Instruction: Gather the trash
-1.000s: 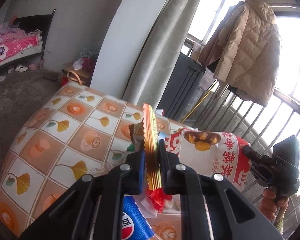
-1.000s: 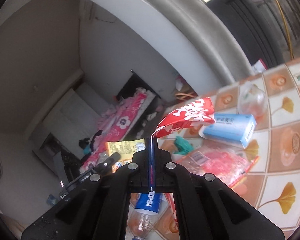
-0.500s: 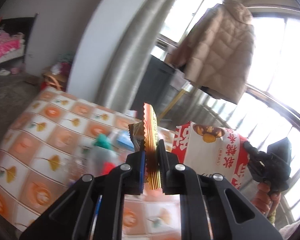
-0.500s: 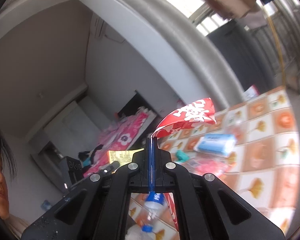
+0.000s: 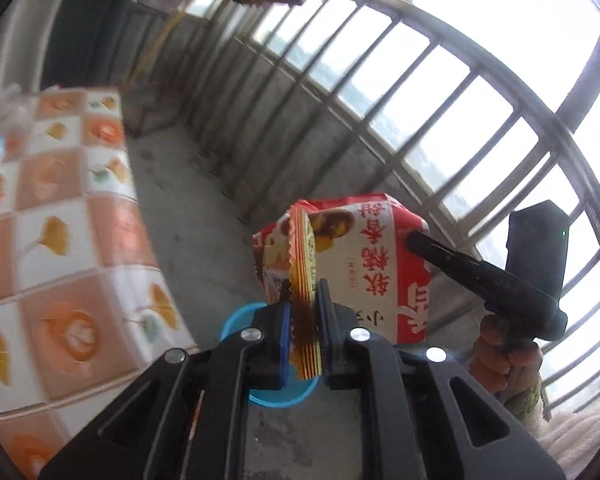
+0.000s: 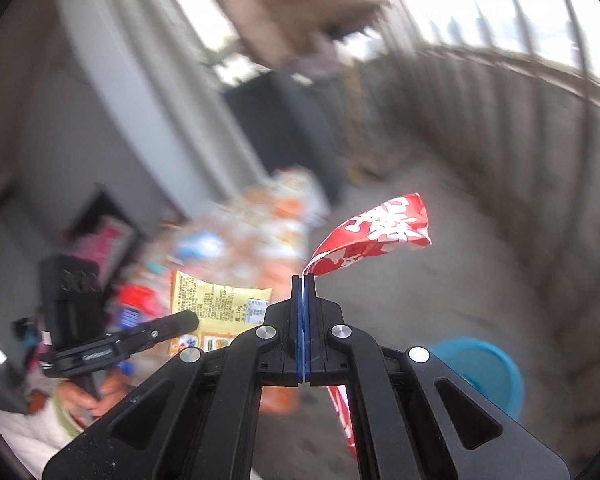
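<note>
My left gripper (image 5: 303, 298) is shut on a folded orange-yellow snack wrapper (image 5: 302, 248) with a serrated edge. Just behind it hangs a red-and-white snack bag (image 5: 364, 264), pinched at its right side by my right gripper (image 5: 414, 240). In the right wrist view the right gripper (image 6: 302, 280) is shut on the red bag (image 6: 380, 228), and the left gripper (image 6: 192, 320) holds the yellow wrapper (image 6: 216, 308) at the lower left. A blue bin (image 5: 276, 398) stands on the concrete floor under the left fingers, and the same blue bin (image 6: 484, 372) shows at the lower right.
The table with the orange leaf-print cloth (image 5: 60, 240) lies to the left, with more litter on it, blurred. A barred balcony window (image 5: 440, 92) curves across the right. A beige coat (image 6: 300, 12) hangs overhead beside a dark cabinet (image 6: 284, 120). Bare concrete floor (image 5: 204, 216) lies between table and railing.
Both grippers have swung away from the table towards the balcony, still holding their wrappers. The table has slid to the left of view and the blue bin has come into sight below.
</note>
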{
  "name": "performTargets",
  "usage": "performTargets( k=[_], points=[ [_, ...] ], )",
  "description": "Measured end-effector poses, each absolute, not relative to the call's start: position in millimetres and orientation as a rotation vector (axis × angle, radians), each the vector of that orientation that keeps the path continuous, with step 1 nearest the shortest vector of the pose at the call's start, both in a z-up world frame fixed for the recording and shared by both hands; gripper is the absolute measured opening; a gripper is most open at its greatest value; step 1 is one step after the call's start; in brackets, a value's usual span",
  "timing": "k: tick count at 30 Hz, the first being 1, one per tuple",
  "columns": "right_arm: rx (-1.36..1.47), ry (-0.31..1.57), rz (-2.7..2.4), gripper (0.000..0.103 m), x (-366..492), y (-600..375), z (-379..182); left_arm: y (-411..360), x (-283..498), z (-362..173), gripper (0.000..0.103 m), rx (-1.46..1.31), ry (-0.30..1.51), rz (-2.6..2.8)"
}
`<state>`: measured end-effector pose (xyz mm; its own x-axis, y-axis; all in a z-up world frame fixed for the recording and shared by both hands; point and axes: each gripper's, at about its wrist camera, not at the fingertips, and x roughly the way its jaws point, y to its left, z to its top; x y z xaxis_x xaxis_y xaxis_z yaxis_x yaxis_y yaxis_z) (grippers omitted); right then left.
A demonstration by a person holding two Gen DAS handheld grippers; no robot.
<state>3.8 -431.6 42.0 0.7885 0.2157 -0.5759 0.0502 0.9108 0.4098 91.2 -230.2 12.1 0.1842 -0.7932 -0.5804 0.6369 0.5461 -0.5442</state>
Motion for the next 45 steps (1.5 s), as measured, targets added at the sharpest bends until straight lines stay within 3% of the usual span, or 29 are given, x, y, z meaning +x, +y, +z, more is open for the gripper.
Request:
performTargets(
  k=[7, 9, 11, 12, 15, 23, 25, 32, 37, 45],
  points=[
    [0.477, 0.88, -0.109, 0.0, 13, -486, -72, -363, 76, -90, 0.012, 0.005, 1.155, -1.072],
    [0.507, 0.93, -0.153, 0.005, 22, -498, -111, -383, 77, -115, 0.018, 0.041, 1.204, -1.064],
    [0.524, 1.021, -0.204, 0.024, 28, -514, -151, -392, 84, -141, 0.025, 0.073, 1.268, -1.017],
    [0.536, 1.064, -0.228, 0.043, 30, -519, -169, -392, 87, -149, 0.026, 0.067, 1.294, -0.991],
    [0.531, 1.116, -0.282, 0.046, 24, -530, -190, -376, 91, -144, 0.034, 0.038, 1.289, -0.988],
    [0.47, 0.985, -0.24, 0.056, 23, -514, -146, -314, 100, -94, 0.038, 0.012, 1.154, -0.948],
    [0.452, 0.912, -0.194, 0.065, 32, -500, -120, -294, 100, -75, 0.038, -0.005, 1.101, -0.934],
    [0.473, 0.718, 0.082, 0.076, 66, -422, -48, -167, 103, 5, 0.04, -0.134, 0.867, -0.76],
    [0.499, 0.748, 0.324, 0.078, 107, -334, -36, -49, 104, 41, 0.041, -0.186, 0.725, -0.534],
    [0.747, 0.912, 0.57, 0.078, 173, -245, -55, 88, 117, 42, 0.041, -0.298, 0.675, -0.255]
  ],
)
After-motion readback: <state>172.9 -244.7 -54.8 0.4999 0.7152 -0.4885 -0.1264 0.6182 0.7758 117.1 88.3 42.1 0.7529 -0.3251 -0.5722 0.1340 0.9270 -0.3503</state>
